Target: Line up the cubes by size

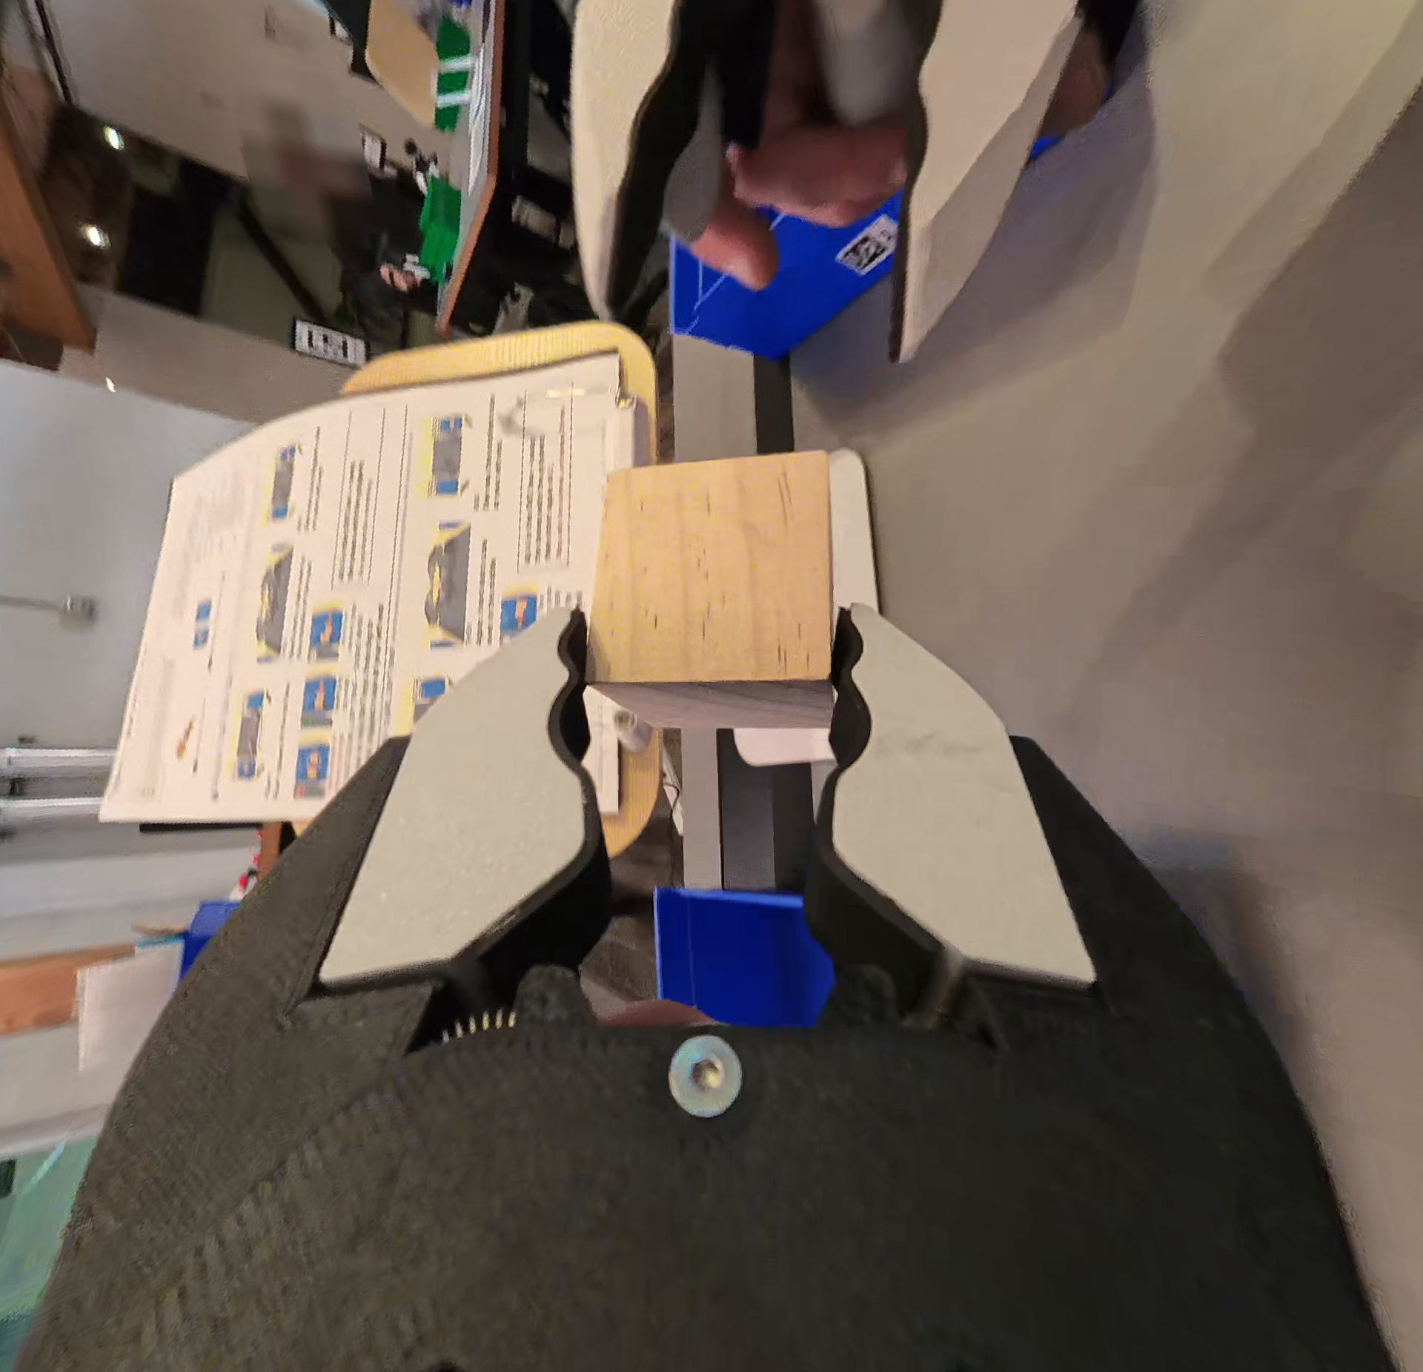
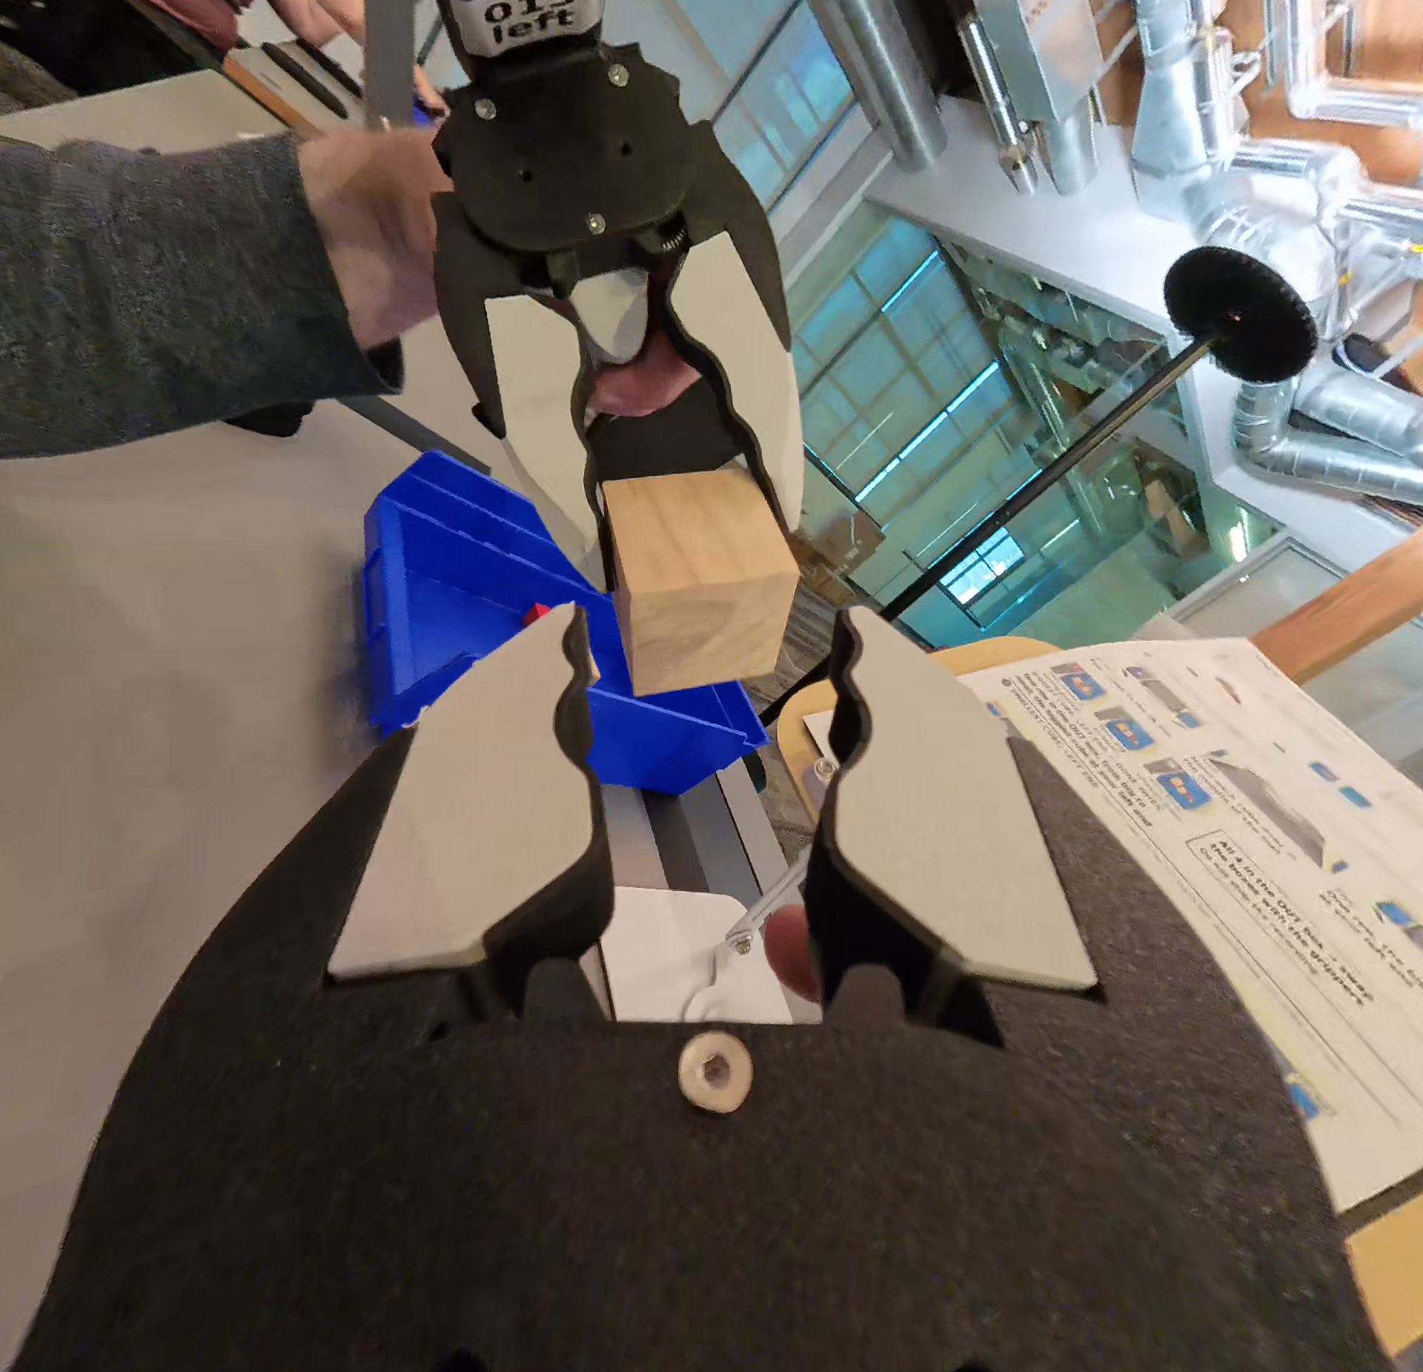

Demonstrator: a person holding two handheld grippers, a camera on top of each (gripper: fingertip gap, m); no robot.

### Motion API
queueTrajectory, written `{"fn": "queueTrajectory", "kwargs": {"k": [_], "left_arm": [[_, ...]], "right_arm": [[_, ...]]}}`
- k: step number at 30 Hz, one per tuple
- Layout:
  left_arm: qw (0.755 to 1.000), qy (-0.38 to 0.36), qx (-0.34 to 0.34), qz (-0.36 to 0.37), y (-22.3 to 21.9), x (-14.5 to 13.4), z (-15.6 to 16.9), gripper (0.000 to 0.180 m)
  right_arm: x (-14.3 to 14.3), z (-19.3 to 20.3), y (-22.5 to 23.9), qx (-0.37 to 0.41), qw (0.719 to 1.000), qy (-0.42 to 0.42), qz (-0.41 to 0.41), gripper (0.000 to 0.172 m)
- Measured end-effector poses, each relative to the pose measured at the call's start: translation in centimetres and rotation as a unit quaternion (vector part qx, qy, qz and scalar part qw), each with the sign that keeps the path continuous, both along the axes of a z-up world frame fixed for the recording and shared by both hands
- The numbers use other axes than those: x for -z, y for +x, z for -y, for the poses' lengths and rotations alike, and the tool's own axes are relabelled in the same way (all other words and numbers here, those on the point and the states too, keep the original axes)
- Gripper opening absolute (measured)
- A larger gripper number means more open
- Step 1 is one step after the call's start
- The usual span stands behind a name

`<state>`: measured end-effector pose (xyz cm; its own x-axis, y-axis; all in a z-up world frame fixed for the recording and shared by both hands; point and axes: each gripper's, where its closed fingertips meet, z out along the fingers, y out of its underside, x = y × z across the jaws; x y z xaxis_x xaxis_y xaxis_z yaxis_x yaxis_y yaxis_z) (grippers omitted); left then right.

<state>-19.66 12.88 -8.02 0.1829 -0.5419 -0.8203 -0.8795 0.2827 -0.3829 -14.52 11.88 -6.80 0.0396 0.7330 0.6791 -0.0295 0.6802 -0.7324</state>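
While the wooden cube hangs in mid-air, clamped between the dark pads of the left gripper at its near end only, the right gripper faces it with its fingers spread and nothing between them. The hold is shallow (most of the block juts out past the fingertips), so I judge that a jolt or a careless nudge from the other tool could twist the cube loose; it would likely fall toward the table edge or into the blue bin below. That bin, which has a small red piece inside, sits on the grey table near the edge. A printed instruction sheet lies on a rounded wooden board beyond the gap. Both grippers crowd the same small space, leaving little room to swing the block.
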Motion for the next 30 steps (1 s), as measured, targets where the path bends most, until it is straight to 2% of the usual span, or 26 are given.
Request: {"fn": "queueTrajectory", "kwargs": {"k": [11,16,27,30], "left_arm": [[0.996,0.027,0.080,-0.007,5.4,-1.0,3.0,0.060],[0.994,0.033,0.101,-0.002,6.7,-1.3,3.7,0.060],[0.994,0.041,0.097,0.004,7.0,-2.0,4.4,0.061],[0.995,0.061,0.078,0.013,6.6,-2.9,4.0,0.070]], "right_arm": [[0.3,1.8,0.7,-0.036,0.998,0.048,0.012,0.067],[0.6,2.5,0.7,-0.042,0.996,0.072,0.017,0.059],[-0.2,3.4,1.2,-0.055,0.996,0.073,0.014,0.058],[-0.5,3.0,1.7,-0.047,0.996,0.074,0.020,0.058]]}}
